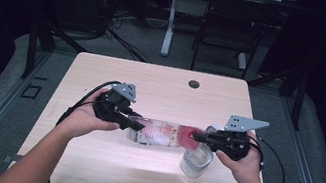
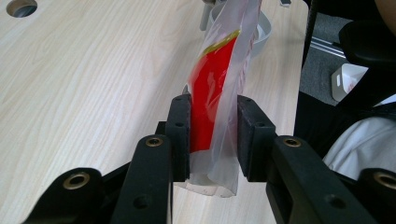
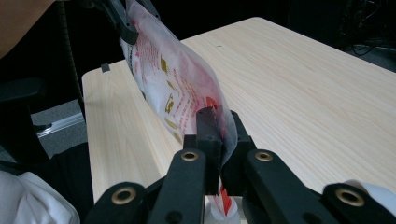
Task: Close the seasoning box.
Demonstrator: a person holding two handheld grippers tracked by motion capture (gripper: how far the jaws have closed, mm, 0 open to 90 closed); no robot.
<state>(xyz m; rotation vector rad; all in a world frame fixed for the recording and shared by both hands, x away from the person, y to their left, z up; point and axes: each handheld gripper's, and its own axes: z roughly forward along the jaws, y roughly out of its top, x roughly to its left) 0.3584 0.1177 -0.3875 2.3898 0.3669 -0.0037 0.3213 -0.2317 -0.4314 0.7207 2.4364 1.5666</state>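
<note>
The print on the plastic bag [image 1: 163, 133] is too small to read from the high view. The right tool [image 1: 196, 136] covers one end of it. The clear container [image 1: 196, 161] sits partly behind the right hand [image 1: 240, 161]; its contents are unclear.

1. High view: fixed above the person's edge of the desk [image 1: 86, 169], facing forward and down; whole top and floor beyond visible.
2. Left gripper view: rides the left tool [image 2: 212, 140], close-range, low over the desk.
3. Right gripper view: rides the right tool [image 3: 219, 140], equally close.
4. All three share the plastic bag [image 1: 159, 132] and the desk.
</note>
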